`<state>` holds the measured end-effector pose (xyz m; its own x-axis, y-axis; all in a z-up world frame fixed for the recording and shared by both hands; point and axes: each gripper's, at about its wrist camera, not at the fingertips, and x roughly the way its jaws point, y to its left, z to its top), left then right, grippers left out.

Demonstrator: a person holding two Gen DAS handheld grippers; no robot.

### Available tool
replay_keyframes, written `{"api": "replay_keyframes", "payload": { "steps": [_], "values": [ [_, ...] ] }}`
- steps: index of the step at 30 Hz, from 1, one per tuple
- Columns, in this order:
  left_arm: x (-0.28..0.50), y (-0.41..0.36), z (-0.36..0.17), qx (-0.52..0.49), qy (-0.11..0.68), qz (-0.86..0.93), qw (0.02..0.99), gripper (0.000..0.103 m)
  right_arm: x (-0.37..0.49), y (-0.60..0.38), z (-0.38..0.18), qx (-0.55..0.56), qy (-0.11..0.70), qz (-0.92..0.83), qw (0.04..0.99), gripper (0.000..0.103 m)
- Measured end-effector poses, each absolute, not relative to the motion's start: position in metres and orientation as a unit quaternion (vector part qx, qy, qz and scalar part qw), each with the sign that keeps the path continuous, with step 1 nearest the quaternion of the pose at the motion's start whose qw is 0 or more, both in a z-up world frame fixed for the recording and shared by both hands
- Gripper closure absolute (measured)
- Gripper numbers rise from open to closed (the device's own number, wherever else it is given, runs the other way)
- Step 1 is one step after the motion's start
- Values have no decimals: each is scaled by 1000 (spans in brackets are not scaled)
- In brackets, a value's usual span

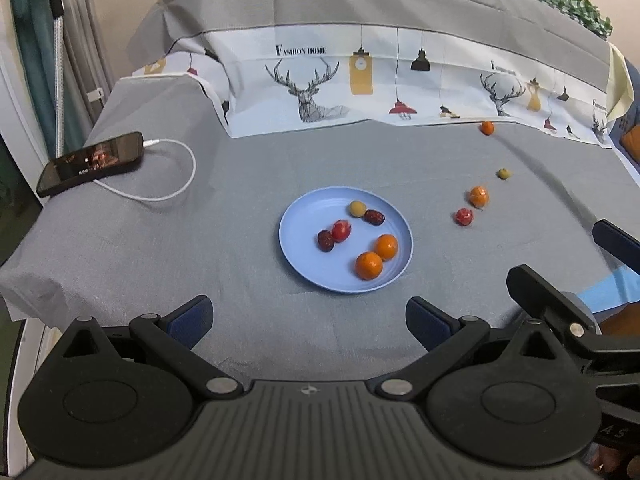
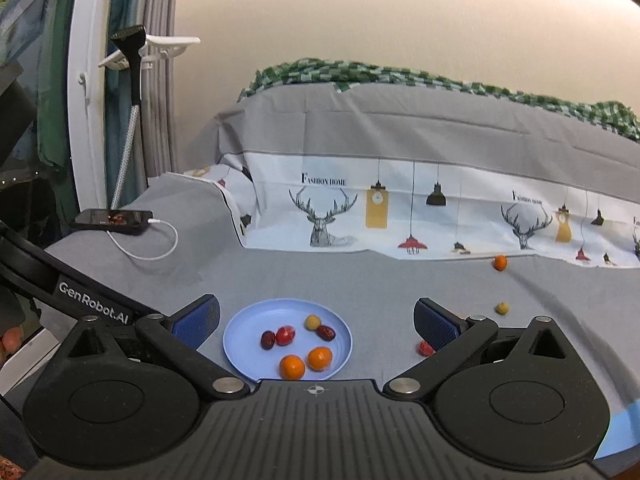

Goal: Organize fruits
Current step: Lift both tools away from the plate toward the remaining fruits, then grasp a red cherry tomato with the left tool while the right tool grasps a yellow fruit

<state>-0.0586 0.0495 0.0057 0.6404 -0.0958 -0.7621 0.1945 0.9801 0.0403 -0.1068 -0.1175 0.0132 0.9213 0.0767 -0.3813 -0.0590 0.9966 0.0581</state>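
Fruits sit partly on the blue plate (image 1: 304, 264) mid-table: two oranges (image 1: 369, 265), dates, a tomato. Four more lie loose w/ nothing blocking them, e.g. a tomato (image 1: 464, 217). Phone (image 1: 90, 162) charging far left. Left gripper (image 1: 308, 320) and right gripper (image 2: 316, 322) both gape wide, empty.
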Motion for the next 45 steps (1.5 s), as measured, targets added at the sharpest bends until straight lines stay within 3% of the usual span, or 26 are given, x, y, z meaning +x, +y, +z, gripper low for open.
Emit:
{"api": "replay_keyframes", "payload": {
  "steps": [17, 28, 38, 45],
  "values": [
    [-44, 22, -8, 93, 443, -80, 888, 1, -103, -150, -2, 76, 213, 6, 974, 1],
    [28, -62, -26, 116, 464, -127, 869, 0, -61, -258, -27, 123, 244, -120, 954, 1],
    [107, -178, -96, 125, 495, -203, 836, 0, 29, -367, -77, 134, 276, -197, 931, 1],
    [163, -226, -156, 135, 515, -189, 825, 0, 130, -411, -152, 143, 319, -175, 920, 1]
  ]
}}
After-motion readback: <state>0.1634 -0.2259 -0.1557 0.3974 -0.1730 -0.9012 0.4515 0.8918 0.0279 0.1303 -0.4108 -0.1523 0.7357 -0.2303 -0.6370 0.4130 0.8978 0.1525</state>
